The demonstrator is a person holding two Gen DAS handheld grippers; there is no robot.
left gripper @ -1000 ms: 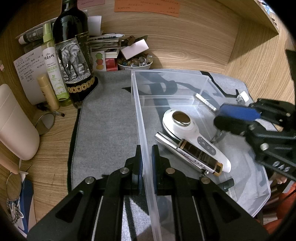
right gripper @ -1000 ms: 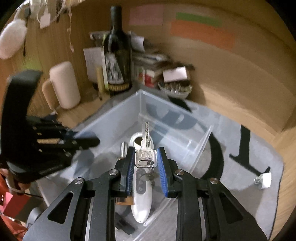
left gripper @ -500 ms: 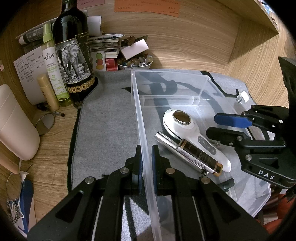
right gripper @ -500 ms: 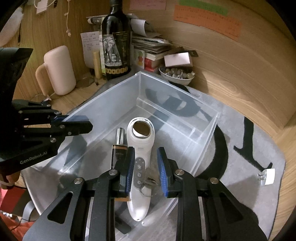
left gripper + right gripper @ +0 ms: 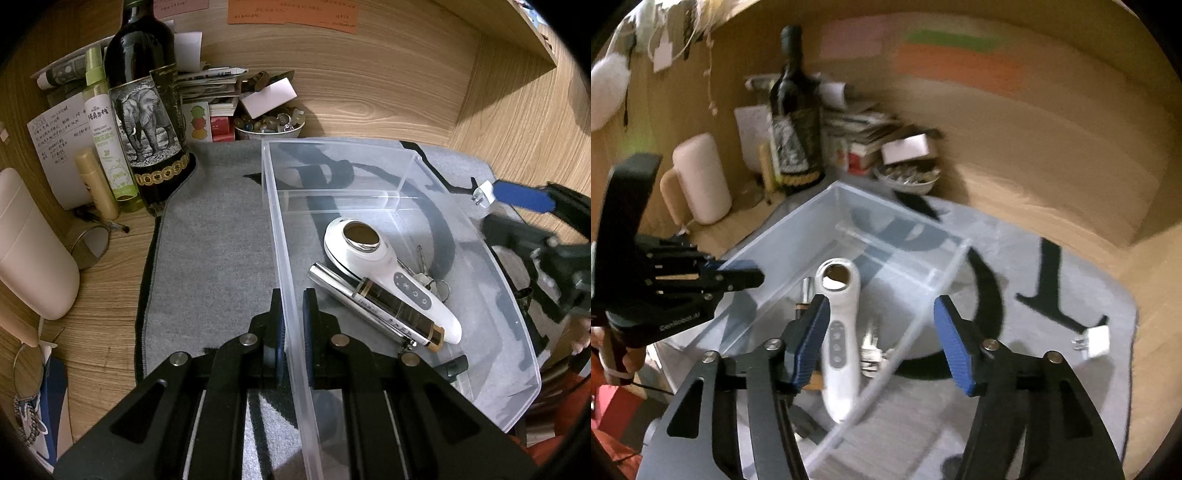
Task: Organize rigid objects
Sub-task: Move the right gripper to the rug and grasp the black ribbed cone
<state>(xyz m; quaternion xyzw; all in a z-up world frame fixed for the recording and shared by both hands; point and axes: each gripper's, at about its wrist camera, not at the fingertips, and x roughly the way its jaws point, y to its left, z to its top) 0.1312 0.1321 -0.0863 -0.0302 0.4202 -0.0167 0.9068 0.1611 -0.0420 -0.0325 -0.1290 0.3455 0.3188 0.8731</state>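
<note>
A clear plastic bin (image 5: 332, 155) sits on a grey mat (image 5: 214, 236). Inside lie a white handheld device (image 5: 388, 273), a metallic tube (image 5: 373, 306) and a bunch of keys (image 5: 428, 277). My left gripper (image 5: 293, 310) is shut on the bin's near left wall. My right gripper (image 5: 881, 332) is open and empty, raised above the bin's right side; it also shows in the left wrist view (image 5: 517, 214). The keys (image 5: 870, 350) lie beside the white device (image 5: 838, 332). A white plug adapter (image 5: 1095, 341) lies on the mat, right of the bin.
A wine bottle (image 5: 147, 110), a green spray bottle (image 5: 107, 129), a small tan tube (image 5: 96, 184), papers, a bowl of stones (image 5: 273, 123) and a cream speaker (image 5: 29, 251) crowd the back left. Wooden walls enclose the desk.
My right gripper let go of the keys into the bin, opened wide and drew back up and to the right. My left gripper stayed shut on the bin wall.
</note>
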